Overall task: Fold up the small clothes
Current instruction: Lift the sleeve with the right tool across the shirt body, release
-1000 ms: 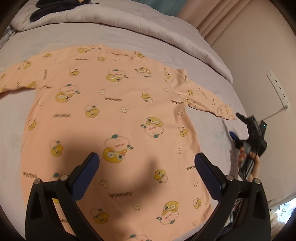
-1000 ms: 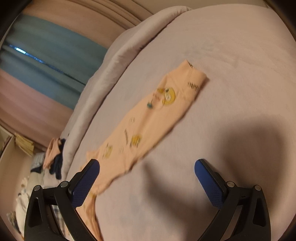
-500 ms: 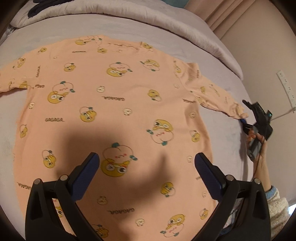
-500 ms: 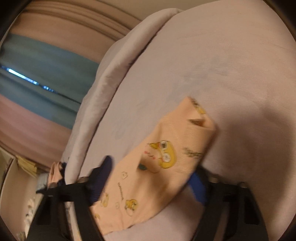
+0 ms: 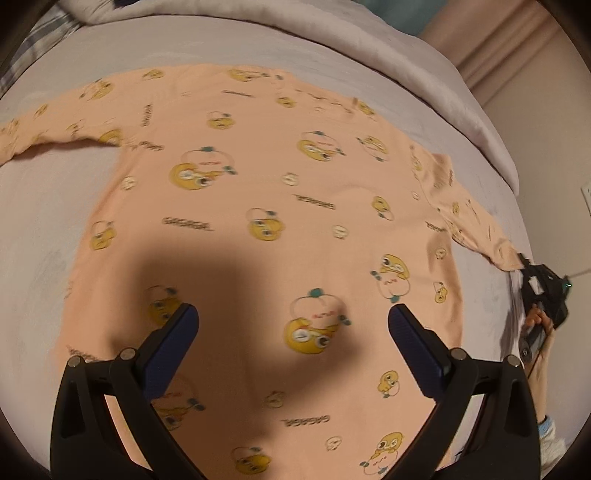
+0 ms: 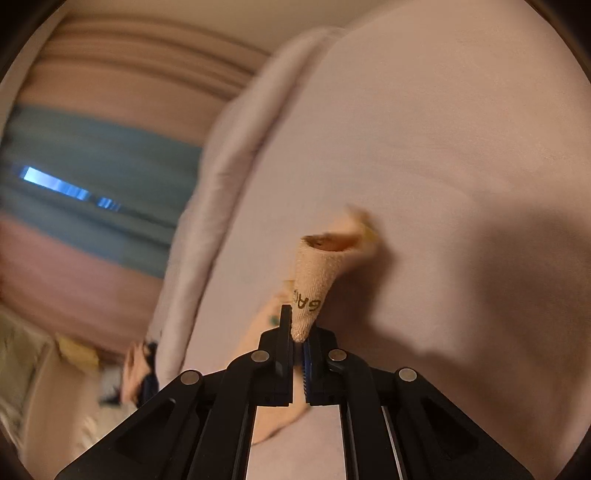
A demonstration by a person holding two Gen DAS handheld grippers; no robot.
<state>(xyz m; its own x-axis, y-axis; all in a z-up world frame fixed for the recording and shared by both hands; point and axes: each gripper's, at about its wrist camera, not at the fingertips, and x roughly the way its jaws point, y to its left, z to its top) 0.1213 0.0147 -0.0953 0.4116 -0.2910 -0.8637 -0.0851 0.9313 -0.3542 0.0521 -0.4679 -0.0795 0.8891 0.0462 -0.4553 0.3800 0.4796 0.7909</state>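
A small peach long-sleeved shirt (image 5: 280,206) with yellow cartoon prints lies spread flat on the lilac bed sheet (image 5: 48,221). My left gripper (image 5: 293,325) hovers open above the shirt's lower body, nothing between its blue pads. In the right wrist view my right gripper (image 6: 300,334) is shut on the sleeve cuff (image 6: 317,273), which stands bunched up out of the jaws. In the left wrist view that right gripper (image 5: 526,264) is at the right sleeve's end, held by a hand (image 5: 537,328). The other sleeve (image 5: 55,129) stretches to the left.
A rolled lilac duvet (image 5: 332,33) lies along the bed's far side. Curtains (image 6: 92,177) hang beyond it. A pile of clothes (image 6: 136,373) sits at the far end. The wall (image 5: 546,110) is close on the right of the bed.
My right gripper came up to the sleeve cuff and shut on it, bunching the cuff. My left gripper moved lower over the shirt body and stayed open.
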